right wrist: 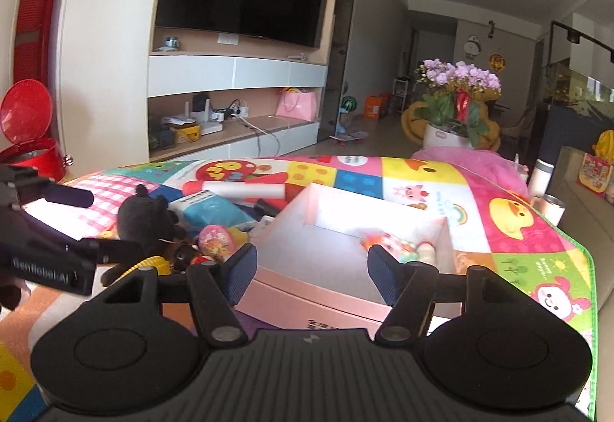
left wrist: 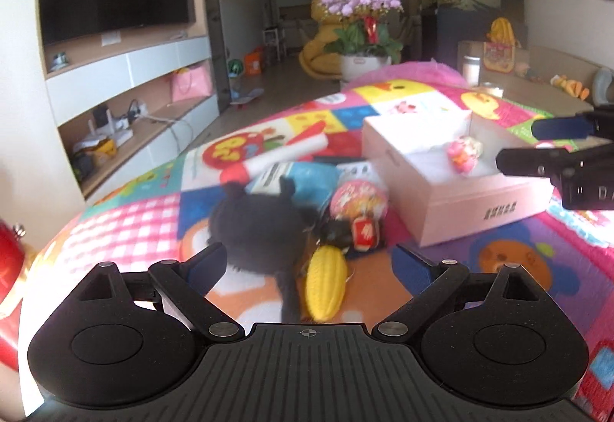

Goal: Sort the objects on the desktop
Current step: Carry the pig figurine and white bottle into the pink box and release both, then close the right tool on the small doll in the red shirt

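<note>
My left gripper point(left wrist: 311, 262) stands open above a colourful play mat point(left wrist: 126, 226). A blurred black plush toy point(left wrist: 253, 226) and a yellow corn-shaped toy point(left wrist: 326, 280) lie between its wide-apart fingers, and neither pad touches them. To the right sits an open pink box point(left wrist: 479, 207) with a small pink toy point(left wrist: 464, 151) inside. My right gripper point(right wrist: 312, 270) is open over the near edge of the pink box point(right wrist: 307, 291), with nothing between its fingers; the pink toy point(right wrist: 399, 243) lies beyond its right finger. The right gripper point(left wrist: 518, 145) also shows beside the box in the left wrist view.
A pile lies left of the box: a red-and-white roll point(left wrist: 280, 153), a blue packet point(left wrist: 303, 176), a round pink packet point(left wrist: 357, 199) and a small red charm point(left wrist: 364, 232). A red bin point(right wrist: 27, 138) stands far left, a flower pot point(right wrist: 449, 134) behind the mat, metal flasks point(right wrist: 541, 172) at right.
</note>
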